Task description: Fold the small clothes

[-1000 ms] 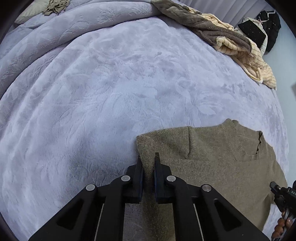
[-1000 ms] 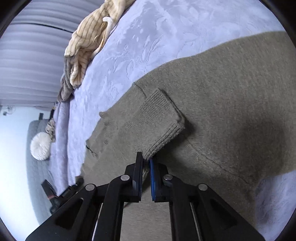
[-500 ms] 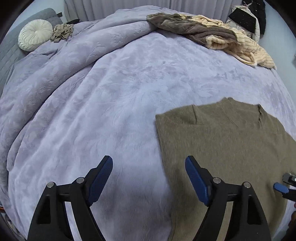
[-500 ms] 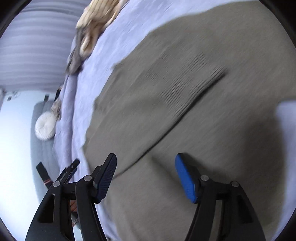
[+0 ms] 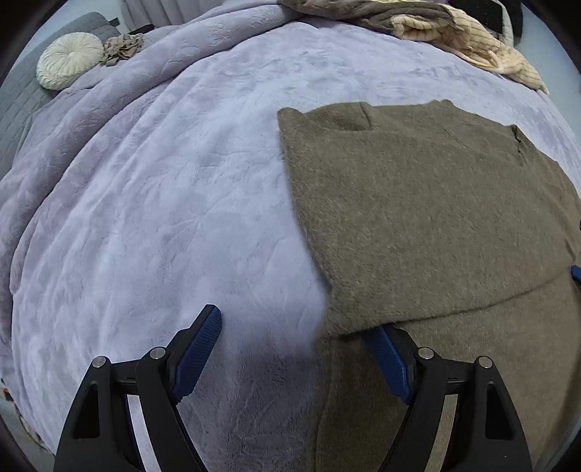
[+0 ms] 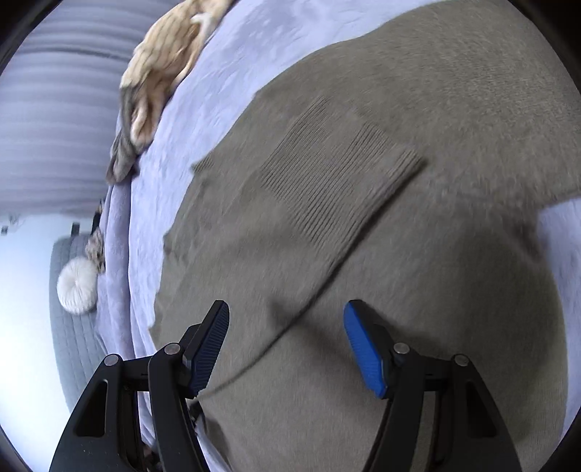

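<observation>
An olive-brown knit sweater lies flat on the lilac bed cover, its upper part folded down over the lower part. My left gripper hangs open over the sweater's left edge. One finger is above the bed cover and the other is at the fold's near edge, with nothing pinched. In the right wrist view the sweater fills the frame, with a ribbed sleeve laid across it. My right gripper stands wide above the knit, its jaws closing slightly, with nothing gripped between the pads.
A heap of beige striped and brown clothes lies at the bed's far edge. A round cream cushion and a small tan fabric piece sit at the far left on a grey sofa. Pleated curtains hang behind.
Both grippers were shut on parts of the sweater a second ago and have let go and opened wide. The left gripper has drawn back towards the sweater's left edge, and the sleeve now lies flat.
</observation>
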The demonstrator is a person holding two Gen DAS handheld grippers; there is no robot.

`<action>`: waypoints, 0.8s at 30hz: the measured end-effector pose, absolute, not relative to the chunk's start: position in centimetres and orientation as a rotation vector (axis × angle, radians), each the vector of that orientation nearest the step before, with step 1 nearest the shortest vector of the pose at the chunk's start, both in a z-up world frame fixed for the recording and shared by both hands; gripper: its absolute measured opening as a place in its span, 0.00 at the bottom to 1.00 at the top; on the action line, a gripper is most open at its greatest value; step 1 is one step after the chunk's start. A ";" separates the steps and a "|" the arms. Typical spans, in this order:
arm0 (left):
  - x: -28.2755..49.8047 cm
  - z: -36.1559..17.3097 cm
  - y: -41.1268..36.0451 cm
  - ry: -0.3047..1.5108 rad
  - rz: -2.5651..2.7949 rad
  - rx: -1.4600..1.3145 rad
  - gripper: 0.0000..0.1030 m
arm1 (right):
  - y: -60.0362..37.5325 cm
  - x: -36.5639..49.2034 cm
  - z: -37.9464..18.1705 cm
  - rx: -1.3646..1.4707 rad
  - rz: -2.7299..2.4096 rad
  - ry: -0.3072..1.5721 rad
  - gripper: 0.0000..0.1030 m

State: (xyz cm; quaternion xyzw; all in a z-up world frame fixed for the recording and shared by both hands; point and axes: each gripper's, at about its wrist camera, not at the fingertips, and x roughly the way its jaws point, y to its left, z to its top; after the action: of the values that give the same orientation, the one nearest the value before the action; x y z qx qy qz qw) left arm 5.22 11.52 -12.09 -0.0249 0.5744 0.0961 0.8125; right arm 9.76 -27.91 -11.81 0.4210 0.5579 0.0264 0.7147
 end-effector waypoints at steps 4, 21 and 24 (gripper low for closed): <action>4.9 -11.6 13.2 1.198 0.224 -0.098 0.79 | -28.0 10.7 -11.0 0.920 0.075 1.229 0.06; 2.9 -11.2 14.9 1.261 0.227 -0.117 0.79 | -29.8 5.7 -10.4 0.757 0.084 1.361 0.13; 2.0 -10.6 15.7 1.291 0.224 -0.199 0.79 | -30.0 4.0 -9.7 0.739 0.084 1.379 0.25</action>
State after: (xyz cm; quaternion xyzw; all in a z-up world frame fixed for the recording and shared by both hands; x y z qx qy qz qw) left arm 2.04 15.72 -10.61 -0.0924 0.5994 0.1038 0.7883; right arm 3.96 -30.05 -9.70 0.3330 0.6212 0.0378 0.7084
